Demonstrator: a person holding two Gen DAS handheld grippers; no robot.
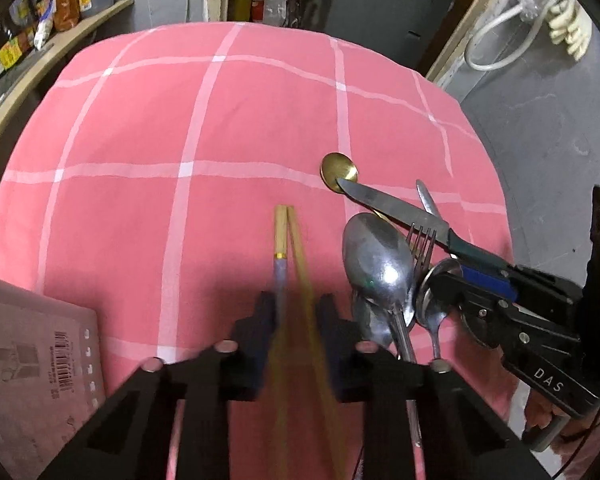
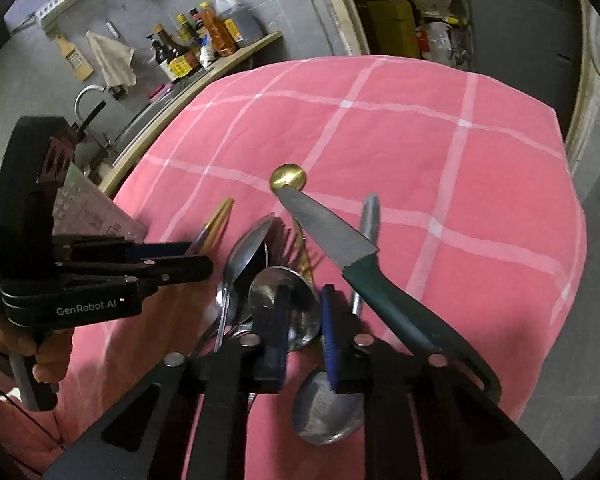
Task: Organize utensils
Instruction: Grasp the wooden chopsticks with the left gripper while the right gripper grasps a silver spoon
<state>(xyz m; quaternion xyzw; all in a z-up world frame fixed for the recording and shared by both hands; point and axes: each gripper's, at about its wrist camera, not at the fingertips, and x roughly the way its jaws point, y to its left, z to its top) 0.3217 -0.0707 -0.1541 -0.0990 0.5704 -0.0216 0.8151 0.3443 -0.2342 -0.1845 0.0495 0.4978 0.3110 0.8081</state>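
Observation:
A pile of utensils lies on the pink checked cloth: a large steel spoon, a fork, a green-handled knife, a gold spoon and smaller spoons. My left gripper is shut on a pair of chopsticks left of the pile. My right gripper straddles a small steel spoon with its jaws apart. The knife lies just right of it. The left gripper shows in the right wrist view with the chopsticks.
A pale pink board with a barcode lies at the cloth's left edge. A shelf with sauce bottles runs along the grey wall at the left. A sink tap stands behind it. The cloth's far half holds no items.

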